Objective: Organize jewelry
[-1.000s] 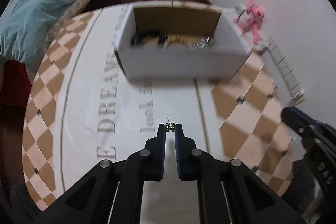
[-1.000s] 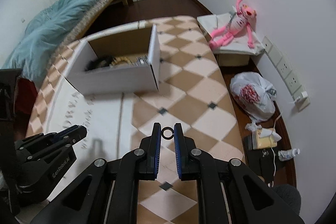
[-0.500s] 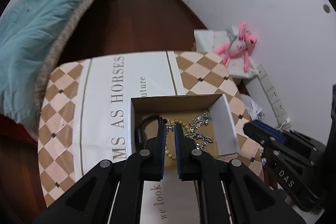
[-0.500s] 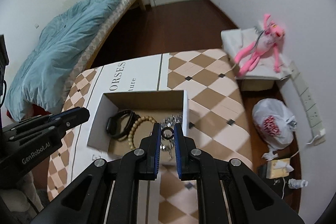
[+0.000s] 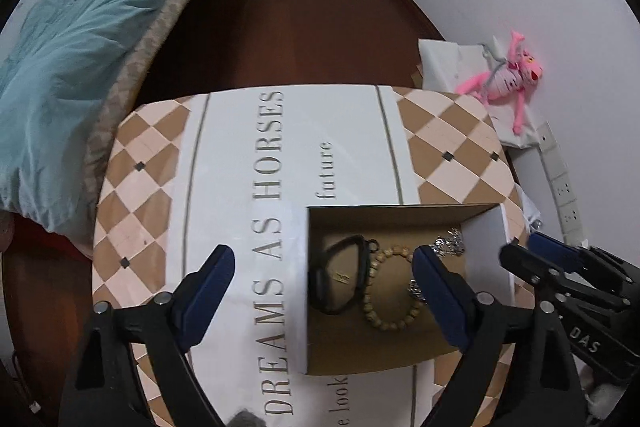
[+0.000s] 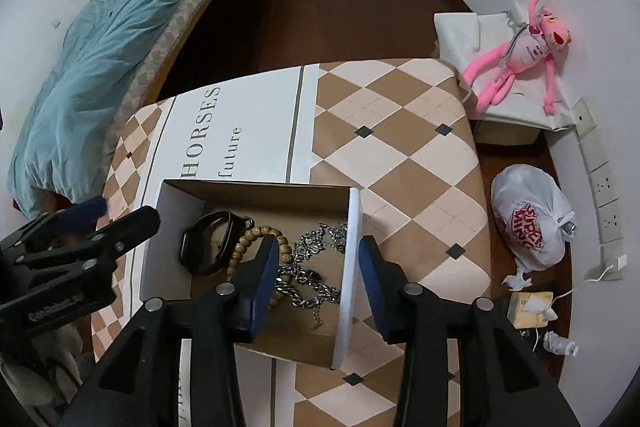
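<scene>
An open cardboard box [image 5: 486, 259] stands on the table; it also shows in the right wrist view [image 6: 172, 219]. Inside lie a black wristband [image 5: 340, 281], a wooden bead bracelet [image 5: 390, 319] and silver chains [image 6: 312, 267]. A small gold earring [image 5: 341, 277] lies inside the wristband loop. My left gripper [image 5: 324, 279] is open above the box's left side. My right gripper [image 6: 318, 263] is open, its jaws straddling the box's right wall, above the chains. Both are empty. The ring I held is not visible.
The table [image 6: 400, 147] has a checkered cloth with a white lettered strip. A bed with a teal blanket [image 5: 72, 47] is at the left. A pink plush toy [image 6: 524, 55] and a white plastic bag [image 6: 532, 223] are on the right by the wall.
Both grippers moved over the box and opened. The left let go of the small earring and the right let go of the dark ring.
</scene>
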Tool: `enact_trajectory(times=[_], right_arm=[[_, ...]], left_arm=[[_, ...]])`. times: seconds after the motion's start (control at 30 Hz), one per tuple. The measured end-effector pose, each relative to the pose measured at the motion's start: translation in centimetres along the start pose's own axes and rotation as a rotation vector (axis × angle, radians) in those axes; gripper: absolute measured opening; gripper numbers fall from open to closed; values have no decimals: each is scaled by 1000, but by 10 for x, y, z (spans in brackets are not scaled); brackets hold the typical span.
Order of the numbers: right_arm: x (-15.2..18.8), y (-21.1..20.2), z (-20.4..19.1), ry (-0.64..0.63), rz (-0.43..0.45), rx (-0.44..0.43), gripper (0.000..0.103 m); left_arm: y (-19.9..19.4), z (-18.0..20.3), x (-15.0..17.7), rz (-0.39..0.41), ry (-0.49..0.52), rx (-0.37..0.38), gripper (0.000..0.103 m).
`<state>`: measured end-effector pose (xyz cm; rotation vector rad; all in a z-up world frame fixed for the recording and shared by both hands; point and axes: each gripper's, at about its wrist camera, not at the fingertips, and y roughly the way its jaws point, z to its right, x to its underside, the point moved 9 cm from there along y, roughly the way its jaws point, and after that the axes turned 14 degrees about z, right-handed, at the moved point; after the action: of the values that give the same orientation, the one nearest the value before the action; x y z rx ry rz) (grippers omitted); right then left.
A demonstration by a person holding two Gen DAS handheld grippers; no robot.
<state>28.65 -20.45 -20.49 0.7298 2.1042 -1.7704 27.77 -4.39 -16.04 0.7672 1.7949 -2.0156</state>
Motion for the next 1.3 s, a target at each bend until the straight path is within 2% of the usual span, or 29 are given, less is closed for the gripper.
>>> enact_trajectory(times=[0.1,0.17,0.23,0.5,0.7,0.87,1.13,1.3], right_arm=[[5,-7,8,-17,17,72,71],[9,-11,12,-37,24,119,96],[16,-15,16,-74,24,182,102],[43,-34,12,-86,25,232,102],[50,-73,-3,-77,75,218,102],[50,-129,-21,-85,155,204,102],[47,-223,-38,-78,283,191,102],[45,-277,-44,-77,356,198,102]], left_arm=[[-3,-8,5,4,-6,-31,92],[-7,-12,8,27,4,-52,96],[-10,-13,14,41,20,-69,97],[-28,-15,40,41,1,-76,98],[-70,-15,46,88,-20,-62,99],[-121,-12,45,152,-33,-41,98],[-204,-13,44,255,-26,-85,98],[-250,-11,43,311,-21,-79,98]])
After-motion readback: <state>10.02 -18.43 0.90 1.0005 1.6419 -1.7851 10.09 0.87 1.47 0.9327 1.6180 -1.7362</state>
